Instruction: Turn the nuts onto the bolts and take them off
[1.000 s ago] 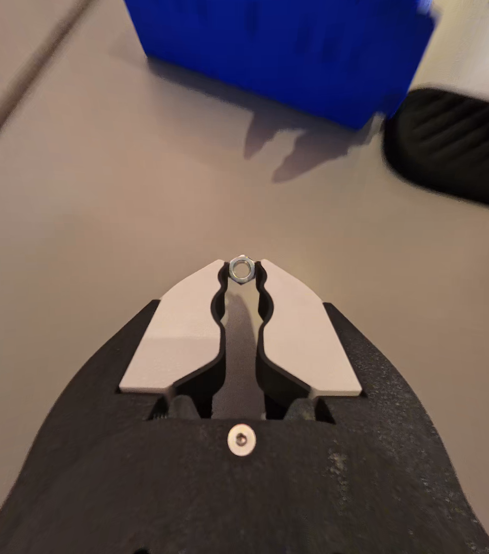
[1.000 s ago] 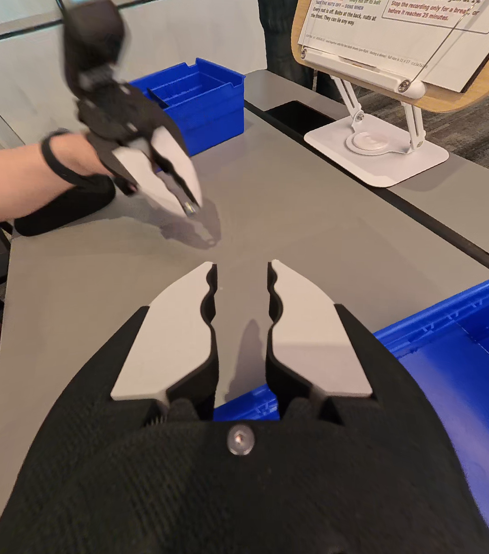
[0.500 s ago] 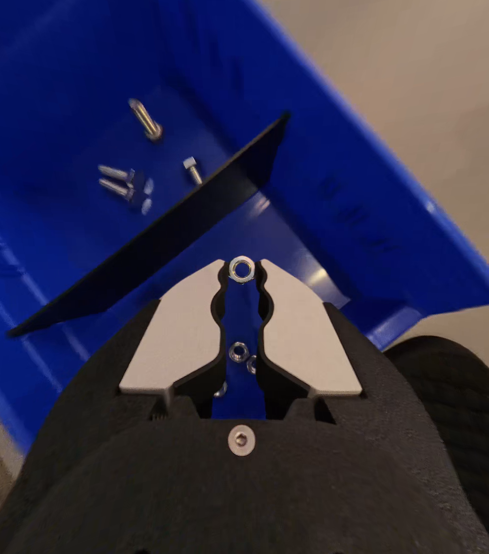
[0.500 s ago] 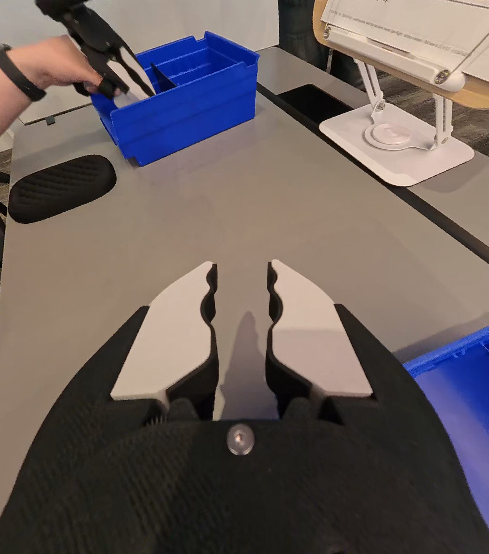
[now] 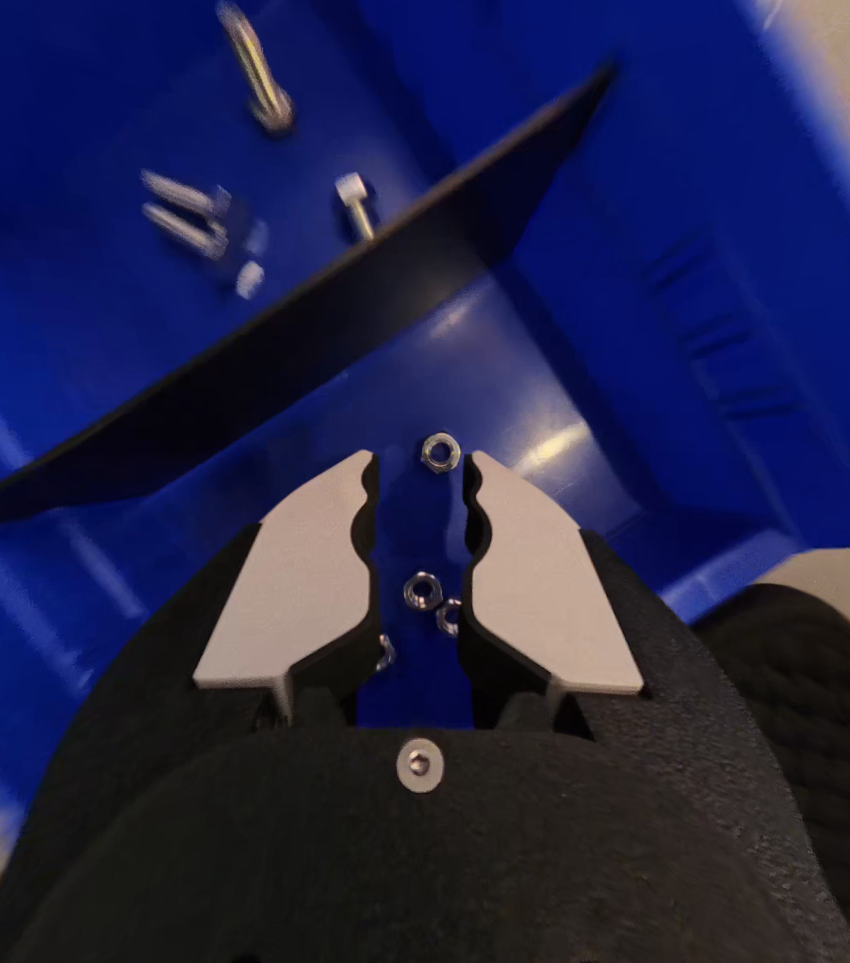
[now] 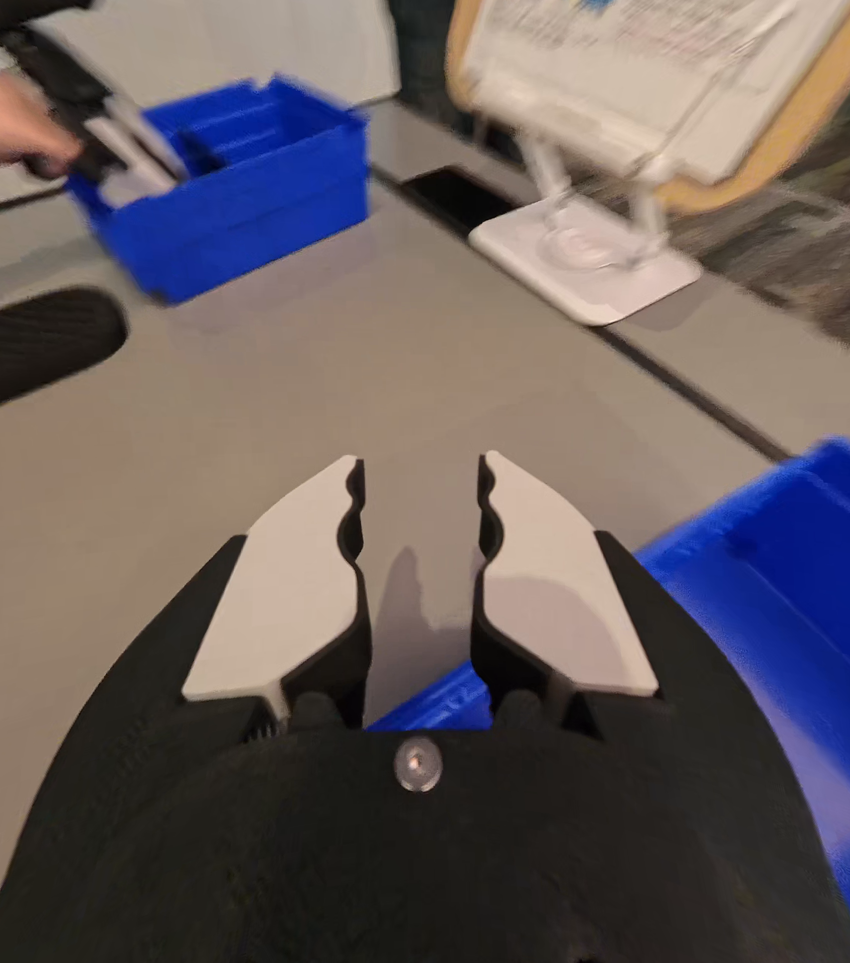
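The grey bench [image 6: 308, 396] runs wide under me, its seam line crossing on the right beside a white stand [image 6: 584, 271] that props a wood-backed board of paper. A blue bin [image 6: 235, 208] sits at the far left, with a black ribbed pad [image 6: 21, 344] lying just in front of it, and a second blue bin [image 6: 787, 599] lies close at my right. Past the bench I make out only pale wall and dark patterned floor, all blurred.

My left claw [image 5: 418, 458] hangs over the far bin's near compartment, on my side of the black divider [image 5: 308, 323]. It stands parted with nothing gripped. A nut [image 5: 441, 452] shows between the tips, nearer the right fingertip; I cannot tell whether it touches that pad or has already landed on the bin floor. More loose nuts [image 5: 421, 595] lie on the floor below, seen through the gap. Bolts [image 5: 188, 221] lie in the compartment beyond the divider.

My right claw [image 6: 420, 461] hovers above bare bench, partly open and empty.

I judge this to be the drop-off of a removed nut. To do it well I should keep the left claw low and wide enough that the nut falls clean, on the nuts' side of the divider, then lift straight out without knocking the wall.
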Demonstrator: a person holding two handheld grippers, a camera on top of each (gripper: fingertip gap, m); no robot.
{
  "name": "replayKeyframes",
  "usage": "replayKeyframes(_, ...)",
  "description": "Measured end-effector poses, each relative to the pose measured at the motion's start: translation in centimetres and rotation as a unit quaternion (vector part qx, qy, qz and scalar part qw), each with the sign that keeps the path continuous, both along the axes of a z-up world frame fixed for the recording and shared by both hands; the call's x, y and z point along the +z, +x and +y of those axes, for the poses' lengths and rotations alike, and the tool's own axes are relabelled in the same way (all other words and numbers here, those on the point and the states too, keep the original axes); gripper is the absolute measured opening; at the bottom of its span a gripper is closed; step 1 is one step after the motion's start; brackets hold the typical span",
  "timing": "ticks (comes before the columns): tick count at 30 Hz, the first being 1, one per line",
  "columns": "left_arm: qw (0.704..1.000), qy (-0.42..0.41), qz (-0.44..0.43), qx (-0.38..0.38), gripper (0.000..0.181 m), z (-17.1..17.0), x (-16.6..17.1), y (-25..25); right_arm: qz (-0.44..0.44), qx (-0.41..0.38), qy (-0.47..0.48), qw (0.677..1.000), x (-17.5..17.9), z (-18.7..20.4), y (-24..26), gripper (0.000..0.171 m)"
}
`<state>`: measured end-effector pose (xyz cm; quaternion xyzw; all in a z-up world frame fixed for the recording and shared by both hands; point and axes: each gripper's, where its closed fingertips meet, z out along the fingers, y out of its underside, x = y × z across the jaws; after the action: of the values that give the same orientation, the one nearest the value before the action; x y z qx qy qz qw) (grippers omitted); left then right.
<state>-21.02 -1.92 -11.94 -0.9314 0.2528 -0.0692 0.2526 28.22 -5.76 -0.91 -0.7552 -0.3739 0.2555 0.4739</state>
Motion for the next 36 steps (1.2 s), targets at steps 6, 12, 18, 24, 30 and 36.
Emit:
replayKeyframes(6, 0.977, 0.202, -0.052, 0.032, 0.07, -0.1, 17.1, 3.5, 0.044, -0.189, 0.159, 0.968, 13.9, 1.4, 1.9, 0.072)
replayKeyframes(12, 0.926, 0.368, -0.066, 0.059, 0.095, 1.8, 27.8, 13.7, 0.075, -0.305, 0.18, 0.932, 20.0, 5.9, -3.1, 0.097)
replayKeyframes(18, 0.932, 0.33, -0.096, 0.115, 0.123, 3.9, 20.2, 21.9, 0.047, -0.378, 0.104, 0.919, 10.4, 7.9, -6.9, 0.112)
replayKeyframes(24, 0.939, 0.285, -0.092, 0.168, 0.132, 3.6, 9.1, 24.0, 0.001, -0.417, 0.033, 0.908, -1.8, 6.7, -7.7, 0.121)
replayKeyframes(30, 0.946, 0.232, -0.068, 0.214, 0.14, 2.4, 1.7, 22.6, -0.041, -0.427, -0.043, 0.902, -10.7, 5.6, -8.0, 0.127)
replayKeyframes(36, 0.957, 0.18, -0.035, 0.224, 0.146, 1.6, -2.6, 21.2, -0.043, -0.44, -0.084, 0.893, -13.1, 5.6, -7.6, 0.133)
